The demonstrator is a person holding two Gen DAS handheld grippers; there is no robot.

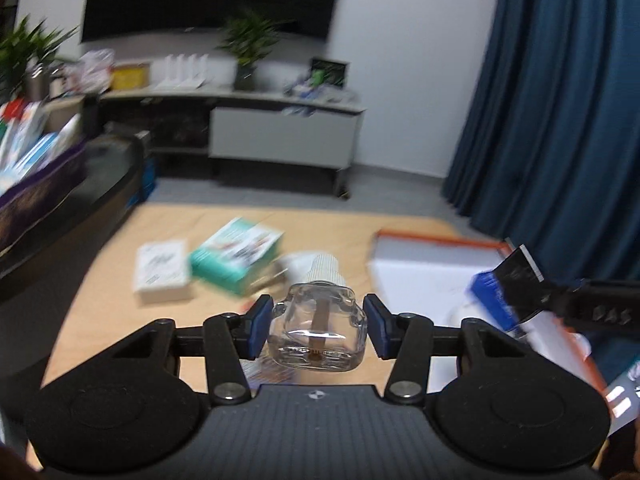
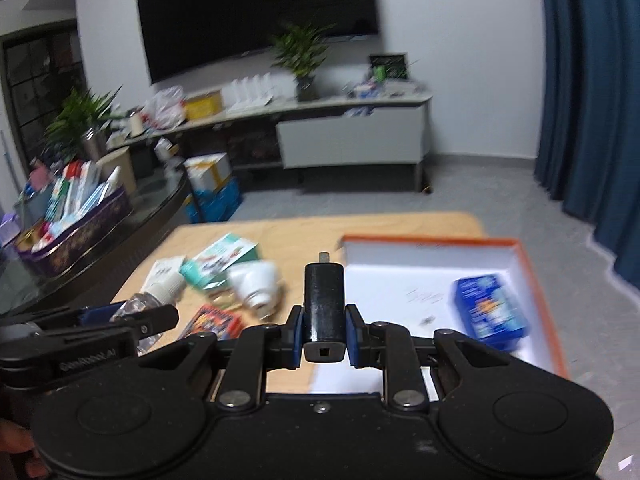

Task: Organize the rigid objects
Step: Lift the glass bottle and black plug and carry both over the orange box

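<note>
My left gripper (image 1: 317,332) is shut on a clear glass bottle (image 1: 318,316) with a white ribbed cap, held above the wooden table (image 1: 112,320); its blue pads (image 1: 256,330) press both sides. In the right wrist view that gripper (image 2: 156,316) and the bottle (image 2: 134,306) show at lower left. My right gripper (image 2: 324,330) is shut on a black cylindrical plug (image 2: 324,300) with a small metal tab at its far end. It is also in the left wrist view (image 1: 554,298), with the plug (image 1: 520,276) over a white tray with an orange rim (image 2: 536,280).
A blue box (image 2: 490,308) lies in the tray. On the table lie a teal box (image 1: 236,256), a white box (image 1: 160,270), a white bulb (image 2: 256,284) and a red pack (image 2: 212,322). A dark glass table with a purple bin (image 2: 80,220) stands to the left.
</note>
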